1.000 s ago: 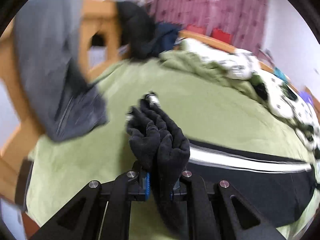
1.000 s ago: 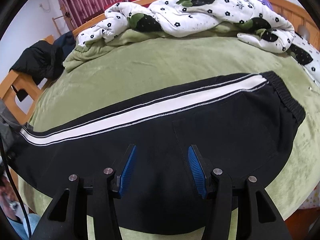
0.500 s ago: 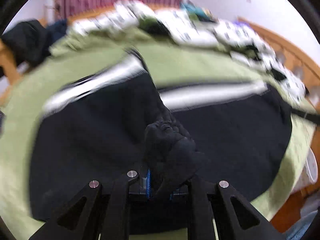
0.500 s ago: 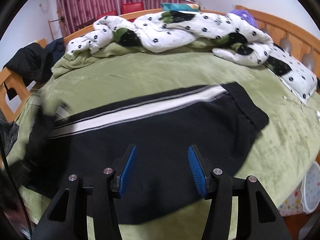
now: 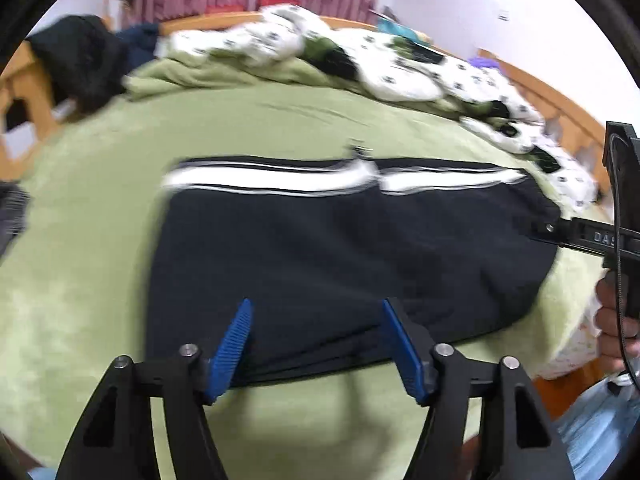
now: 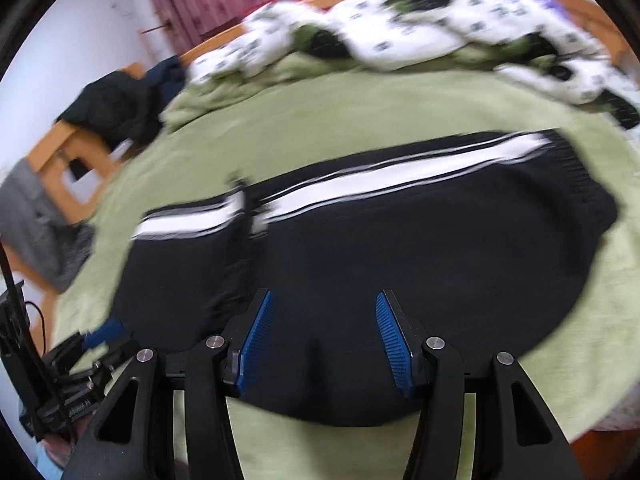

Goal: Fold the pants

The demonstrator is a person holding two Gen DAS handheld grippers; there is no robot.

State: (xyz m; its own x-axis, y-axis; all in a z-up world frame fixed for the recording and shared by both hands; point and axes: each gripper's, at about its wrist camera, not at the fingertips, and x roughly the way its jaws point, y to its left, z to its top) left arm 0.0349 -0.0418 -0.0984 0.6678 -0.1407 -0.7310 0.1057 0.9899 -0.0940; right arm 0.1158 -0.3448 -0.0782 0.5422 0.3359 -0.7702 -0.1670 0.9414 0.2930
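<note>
Black pants (image 5: 340, 240) with a white side stripe lie folded in half on the green bed cover (image 5: 100, 280). The leg cuff rests on the stripe (image 6: 240, 200) near the middle. My left gripper (image 5: 316, 308) hovers over the pants' near edge; its jaws are opening and nothing is between the blue pads (image 5: 232, 340). Over the near middle of the pants (image 6: 400, 248) my right gripper (image 6: 323, 296) stands open and empty. At the right edge of the left wrist view a hand (image 5: 612, 320) holds the right gripper's body.
A white flowered quilt (image 6: 400, 32) and green blanket are heaped along the bed's far side. Dark clothes (image 6: 116, 112) hang on the wooden frame (image 6: 52, 152) at the left, with a grey garment (image 6: 36, 224) below. The bed's near edge drops off at the lower right.
My left gripper swung right with the bunched trouser leg, laid it over the pants and let go; its jaws now stand apart. The right gripper shifted slightly and stayed open.
</note>
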